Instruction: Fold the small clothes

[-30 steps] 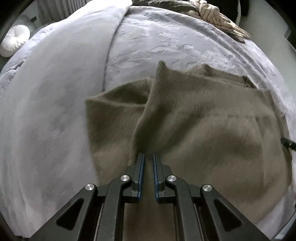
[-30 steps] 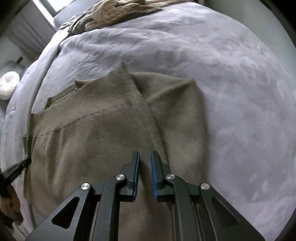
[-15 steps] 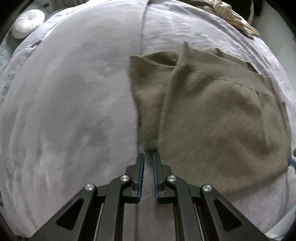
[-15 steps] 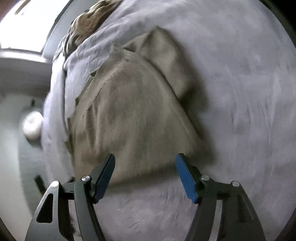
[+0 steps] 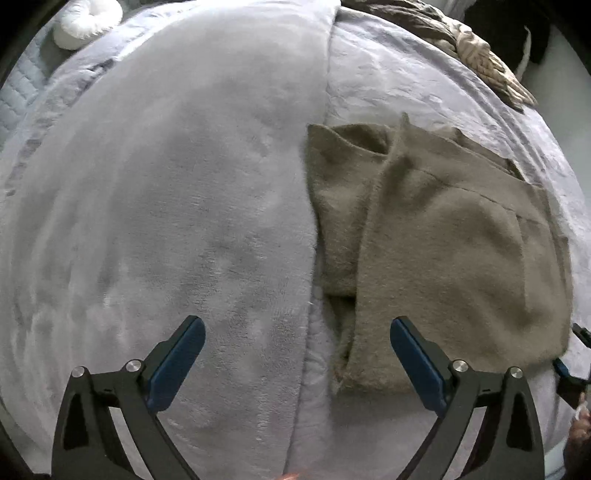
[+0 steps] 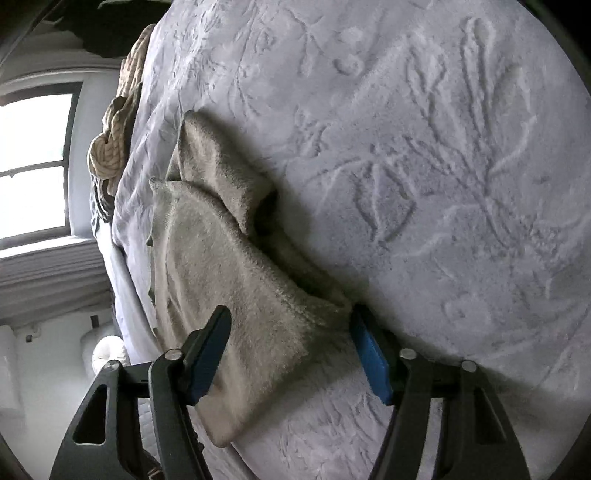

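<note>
An olive-brown knit garment (image 5: 454,240) lies folded on the grey bedspread (image 5: 166,221), its sleeve parts turned in along the left side. My left gripper (image 5: 299,354) hovers over the garment's near left corner. Its jaws are opening wide, and that corner lies between them beside the right pad (image 5: 413,354), untouched. In the right wrist view the garment (image 6: 229,258) runs up and left. My right gripper (image 6: 290,350) is rolled onto its side and straddles the near corner. Its jaws are closing with the cloth between them, and they do not press on it.
A cream knotted cushion (image 5: 487,62) and a dark throw lie at the bed's far edge. A white round pillow (image 5: 85,22) sits at the far left. A window (image 6: 33,162) shows beyond the bed. A hand (image 5: 580,417) shows at the right edge.
Both grippers went from shut to open. The left one slid off the garment to its left corner. The right one rolled over and came down onto the garment's near corner.
</note>
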`<state>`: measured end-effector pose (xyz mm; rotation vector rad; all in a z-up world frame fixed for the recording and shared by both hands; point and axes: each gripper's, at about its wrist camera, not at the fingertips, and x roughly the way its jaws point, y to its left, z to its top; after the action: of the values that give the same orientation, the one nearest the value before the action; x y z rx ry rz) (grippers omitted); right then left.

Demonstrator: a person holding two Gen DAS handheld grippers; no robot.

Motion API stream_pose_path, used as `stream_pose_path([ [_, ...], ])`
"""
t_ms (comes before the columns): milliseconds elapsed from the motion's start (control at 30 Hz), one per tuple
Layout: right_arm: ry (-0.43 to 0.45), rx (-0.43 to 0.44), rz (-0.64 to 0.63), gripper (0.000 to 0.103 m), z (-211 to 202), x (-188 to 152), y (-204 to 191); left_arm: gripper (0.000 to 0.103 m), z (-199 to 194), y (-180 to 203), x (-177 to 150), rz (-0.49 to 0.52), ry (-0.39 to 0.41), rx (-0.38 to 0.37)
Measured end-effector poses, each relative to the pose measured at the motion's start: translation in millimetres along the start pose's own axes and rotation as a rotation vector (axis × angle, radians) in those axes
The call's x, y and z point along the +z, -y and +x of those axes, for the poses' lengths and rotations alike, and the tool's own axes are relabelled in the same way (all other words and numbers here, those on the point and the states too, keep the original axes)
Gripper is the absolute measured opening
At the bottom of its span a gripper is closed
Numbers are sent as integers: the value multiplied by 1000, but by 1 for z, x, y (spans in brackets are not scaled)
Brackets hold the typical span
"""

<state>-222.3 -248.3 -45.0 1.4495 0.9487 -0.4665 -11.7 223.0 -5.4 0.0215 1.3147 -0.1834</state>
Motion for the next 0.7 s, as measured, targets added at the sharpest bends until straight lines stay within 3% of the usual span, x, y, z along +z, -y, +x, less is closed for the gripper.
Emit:
stream_pose_path([
  [100,-15,-7,-19,47,4,-1,-3,95,17,2,4,-14,-71,-149],
  [167,-22,-12,-10,27,5,-1,0,75,26,5,0,-16,-93,-214],
  [200,-26,-17,-7,21,6,0,0,56,32,8,0,-12,-116,-250],
  [233,-29,-19,-9,10,6,0,-2,30,38,11,0,-7,-134,-284],
  [300,-23,-32,-62,10,1,0,-13,10,44,20,-4,19,-162,-297],
  [433,-17,-106,-262,9,-10,-2,-40,7,29,26,-12,85,-120,-290],
  [533,-37,-187,-290,9,3,2,-29,7,34,19,-22,86,-141,-267],
  [700,-41,-228,-346,9,12,1,-23,7,48,22,-35,112,-134,-235],
])
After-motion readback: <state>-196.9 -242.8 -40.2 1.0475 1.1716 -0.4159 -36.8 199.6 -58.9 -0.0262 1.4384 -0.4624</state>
